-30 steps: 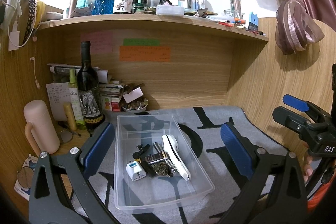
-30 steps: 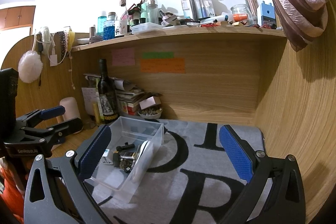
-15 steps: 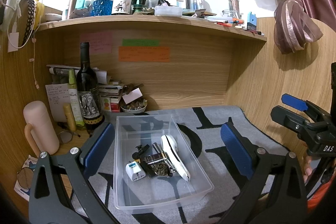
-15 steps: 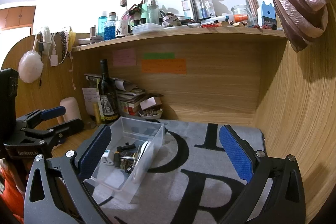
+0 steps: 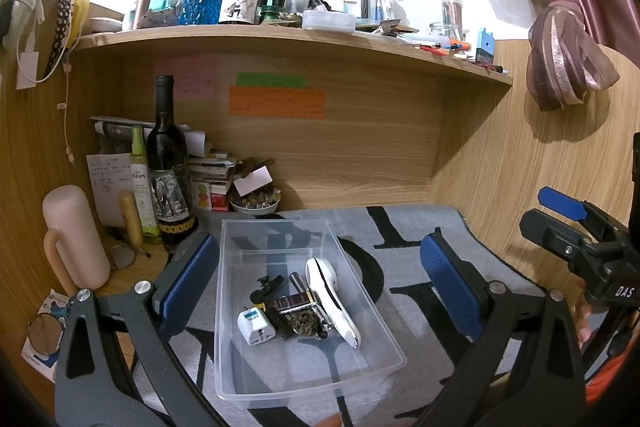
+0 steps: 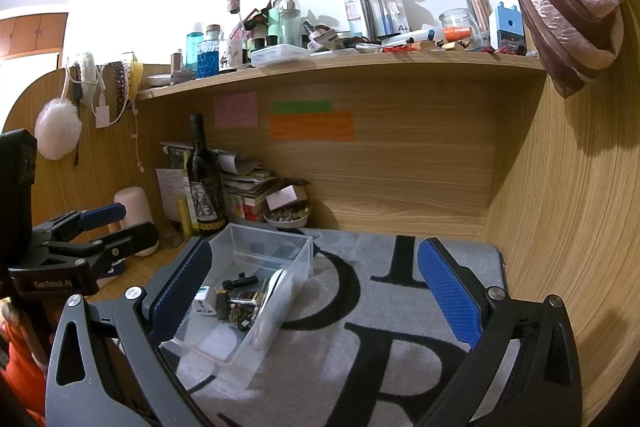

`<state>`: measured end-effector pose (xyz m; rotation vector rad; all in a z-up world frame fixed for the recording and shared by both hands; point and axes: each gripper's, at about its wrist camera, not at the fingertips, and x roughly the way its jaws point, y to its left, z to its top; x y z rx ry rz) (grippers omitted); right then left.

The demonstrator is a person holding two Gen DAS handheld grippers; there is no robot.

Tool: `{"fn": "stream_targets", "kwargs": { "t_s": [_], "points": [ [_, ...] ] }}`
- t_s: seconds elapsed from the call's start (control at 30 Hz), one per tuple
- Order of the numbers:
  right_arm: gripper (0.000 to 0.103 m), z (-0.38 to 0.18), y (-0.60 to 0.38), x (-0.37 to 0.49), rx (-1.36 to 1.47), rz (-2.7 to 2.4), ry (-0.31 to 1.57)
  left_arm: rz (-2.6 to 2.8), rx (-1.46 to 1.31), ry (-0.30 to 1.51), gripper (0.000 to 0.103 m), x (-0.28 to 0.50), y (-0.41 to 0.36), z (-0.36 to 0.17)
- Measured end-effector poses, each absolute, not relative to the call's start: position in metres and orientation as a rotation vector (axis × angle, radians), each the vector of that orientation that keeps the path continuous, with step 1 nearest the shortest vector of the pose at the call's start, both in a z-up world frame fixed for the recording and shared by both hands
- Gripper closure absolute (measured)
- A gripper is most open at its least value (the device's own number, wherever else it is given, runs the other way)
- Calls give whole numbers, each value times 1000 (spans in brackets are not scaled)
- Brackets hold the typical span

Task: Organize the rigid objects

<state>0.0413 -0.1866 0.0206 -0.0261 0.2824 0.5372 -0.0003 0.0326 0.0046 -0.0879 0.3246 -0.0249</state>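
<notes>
A clear plastic bin (image 5: 280,383) (image 6: 276,315) sits on the grey lettered mat. Inside it lie a white travel adapter (image 5: 256,326) (image 6: 205,303), a long white handheld device (image 5: 332,299) (image 6: 276,291), a small black clip (image 5: 266,289) (image 6: 240,281) and a dark metal piece (image 5: 298,313) (image 6: 236,301). My left gripper (image 5: 316,283) hangs open above the bin, its blue pads on either side, holding nothing. My right gripper (image 6: 312,283) is open too, over the mat just right of the bin, empty.
A wine bottle (image 5: 166,163), green spray bottle (image 5: 140,187), pink mug (image 5: 74,239), a bowl (image 5: 256,203) and stacked papers crowd the back left. A cluttered shelf (image 5: 280,31) runs overhead. A wooden wall (image 6: 560,227) closes the right side. A curtain knot (image 5: 564,67) hangs there.
Both grippers stay open and nearly still; the views have drifted only slightly. The bin and its contents have not moved.
</notes>
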Motion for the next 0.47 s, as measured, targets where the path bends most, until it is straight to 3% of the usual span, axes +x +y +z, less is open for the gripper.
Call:
{"fn": "stream_targets", "kwargs": {
  "t_s": [0.47],
  "points": [
    [0, 18, -181, 44, -25, 532, 295, -48, -101, 340, 1, 5, 36, 2]
  ]
}}
